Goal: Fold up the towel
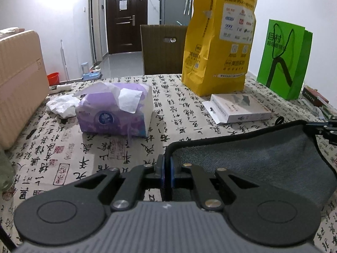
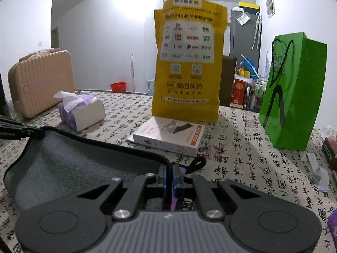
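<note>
Each hand-held gripper, left and right, pinches the towel's black-trimmed edge taut

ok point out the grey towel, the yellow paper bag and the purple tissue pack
grey towel with black trim (image 1: 263, 160), left wrist view, middle of its hanging cloth
tall yellow paper bag (image 2: 187, 67), right wrist view, printed front face
purple soft tissue pack (image 1: 113, 116), left wrist view, its front side

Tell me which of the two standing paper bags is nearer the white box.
The yellow bag. The white box lies right at its base, almost touching, while the green bag stands farther off to the right with bare tablecloth between.
</note>
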`<move>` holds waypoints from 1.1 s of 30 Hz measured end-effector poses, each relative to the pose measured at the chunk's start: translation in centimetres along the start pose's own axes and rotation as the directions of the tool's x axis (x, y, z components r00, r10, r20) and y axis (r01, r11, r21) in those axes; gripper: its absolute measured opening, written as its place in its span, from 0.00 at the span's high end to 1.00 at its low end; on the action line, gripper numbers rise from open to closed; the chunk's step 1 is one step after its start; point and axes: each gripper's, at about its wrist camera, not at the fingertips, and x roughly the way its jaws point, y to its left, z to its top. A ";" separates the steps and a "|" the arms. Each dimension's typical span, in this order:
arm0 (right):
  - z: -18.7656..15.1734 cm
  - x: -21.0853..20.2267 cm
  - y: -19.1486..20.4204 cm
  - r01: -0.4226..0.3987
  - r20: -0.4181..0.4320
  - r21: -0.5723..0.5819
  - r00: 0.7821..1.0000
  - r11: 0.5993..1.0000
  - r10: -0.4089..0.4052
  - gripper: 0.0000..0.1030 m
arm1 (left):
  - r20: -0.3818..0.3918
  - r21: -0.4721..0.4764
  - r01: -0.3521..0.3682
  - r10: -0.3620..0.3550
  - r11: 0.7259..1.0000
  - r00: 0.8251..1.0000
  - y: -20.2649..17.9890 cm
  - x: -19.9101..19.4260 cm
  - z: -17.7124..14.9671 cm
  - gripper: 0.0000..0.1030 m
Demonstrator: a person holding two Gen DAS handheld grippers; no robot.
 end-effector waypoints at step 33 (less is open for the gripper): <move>-0.4 4.9 -1.6 -0.020 -0.064 0.036 0.998 0.999 0.022 0.95 | -0.088 -0.014 0.009 -0.010 1.000 0.996 0.8 5.1 0.3 0.94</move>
